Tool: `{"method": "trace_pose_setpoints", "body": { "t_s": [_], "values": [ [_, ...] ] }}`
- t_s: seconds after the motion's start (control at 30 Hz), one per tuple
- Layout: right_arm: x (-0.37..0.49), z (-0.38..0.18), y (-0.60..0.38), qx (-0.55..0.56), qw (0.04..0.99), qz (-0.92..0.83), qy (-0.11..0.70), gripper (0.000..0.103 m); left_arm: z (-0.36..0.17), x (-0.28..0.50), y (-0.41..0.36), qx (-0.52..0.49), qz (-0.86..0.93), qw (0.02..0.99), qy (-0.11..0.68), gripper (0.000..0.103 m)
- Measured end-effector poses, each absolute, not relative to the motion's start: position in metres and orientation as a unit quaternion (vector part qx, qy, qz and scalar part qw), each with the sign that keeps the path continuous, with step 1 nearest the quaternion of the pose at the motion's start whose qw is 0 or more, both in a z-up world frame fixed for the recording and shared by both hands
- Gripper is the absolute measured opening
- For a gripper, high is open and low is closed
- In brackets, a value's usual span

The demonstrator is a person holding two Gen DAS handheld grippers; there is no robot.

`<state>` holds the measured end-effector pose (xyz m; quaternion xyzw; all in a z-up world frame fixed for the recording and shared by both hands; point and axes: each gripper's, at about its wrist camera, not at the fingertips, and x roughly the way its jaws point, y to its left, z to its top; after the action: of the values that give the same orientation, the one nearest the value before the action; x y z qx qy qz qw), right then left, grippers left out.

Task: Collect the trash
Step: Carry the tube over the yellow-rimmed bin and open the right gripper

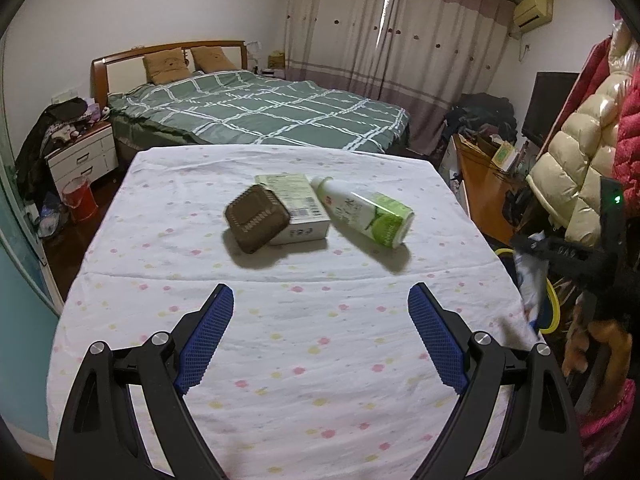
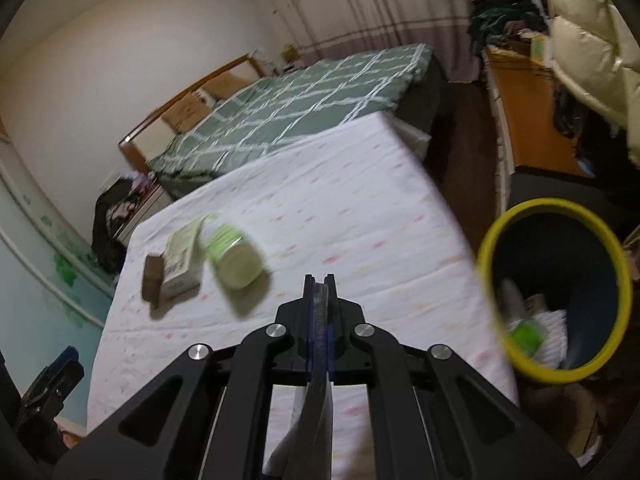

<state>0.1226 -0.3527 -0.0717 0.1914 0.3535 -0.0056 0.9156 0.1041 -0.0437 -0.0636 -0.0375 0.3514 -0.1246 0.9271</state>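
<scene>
On the white dotted tablecloth [image 1: 304,340] lie a brown square box [image 1: 256,224], a white carton [image 1: 298,208] under it, and a green-and-white bottle [image 1: 368,212] on its side. My left gripper [image 1: 320,300] hovers open over the near part of the table, short of these things, with nothing between its blue pads. My right gripper [image 2: 319,280] is shut on a thin white-and-blue wrapper [image 2: 296,428]. In the left wrist view that right gripper [image 1: 522,242] is off the table's right edge with the wrapper [image 1: 530,284] hanging from it, above the yellow-rimmed bin [image 1: 554,312].
The bin [image 2: 496,240] stands on the floor beside the table's right side and holds other trash, including a green-labelled item [image 2: 526,336]. Beyond the table is a bed [image 1: 256,112] with a green checked cover. A wooden desk [image 1: 484,188] and hanging coats [image 1: 580,152] crowd the right.
</scene>
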Motion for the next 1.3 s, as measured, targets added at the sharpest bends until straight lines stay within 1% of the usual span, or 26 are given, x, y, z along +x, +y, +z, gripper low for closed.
{"method": "trace_pose_setpoints", "body": {
  "t_s": [0.3, 0.43, 0.7, 0.97, 1.03, 1.1, 1.13, 1.3],
  "values": [
    [0.118, -0.069, -0.454, 0.19, 0.923, -0.104, 0.317, 0.005, -0.066, 0.114, -0.09, -0.017, -0.143, 0.923, 0.357, 0.088],
    [0.123, -0.081, -0.488, 0.187, 0.918, -0.136, 0.321, 0.005, -0.066, 0.118, -0.109, -0.008, -0.15, 0.921, 0.36, 0.088],
    [0.128, -0.103, -0.523, 0.19, 0.91, -0.159, 0.331, 0.005, -0.063, 0.121, -0.141, 0.015, -0.161, 0.918, 0.362, 0.088],
    [0.132, -0.119, -0.537, 0.193, 0.904, -0.166, 0.343, 0.011, -0.066, 0.121, -0.158, 0.027, -0.165, 0.914, 0.369, 0.088],
    [0.131, -0.12, -0.537, 0.193, 0.904, -0.167, 0.342, 0.017, -0.066, 0.121, -0.16, 0.028, -0.167, 0.914, 0.37, 0.088],
    [0.129, -0.119, -0.537, 0.192, 0.906, -0.168, 0.339, 0.025, -0.067, 0.121, -0.163, 0.03, -0.168, 0.913, 0.37, 0.088],
    [0.128, -0.118, -0.537, 0.191, 0.907, -0.168, 0.337, 0.026, -0.067, 0.121, -0.165, 0.031, -0.169, 0.913, 0.371, 0.088],
    [0.122, -0.11, -0.531, 0.187, 0.91, -0.165, 0.331, 0.027, -0.07, 0.123, -0.169, 0.033, -0.169, 0.911, 0.374, 0.088]
  ]
}}
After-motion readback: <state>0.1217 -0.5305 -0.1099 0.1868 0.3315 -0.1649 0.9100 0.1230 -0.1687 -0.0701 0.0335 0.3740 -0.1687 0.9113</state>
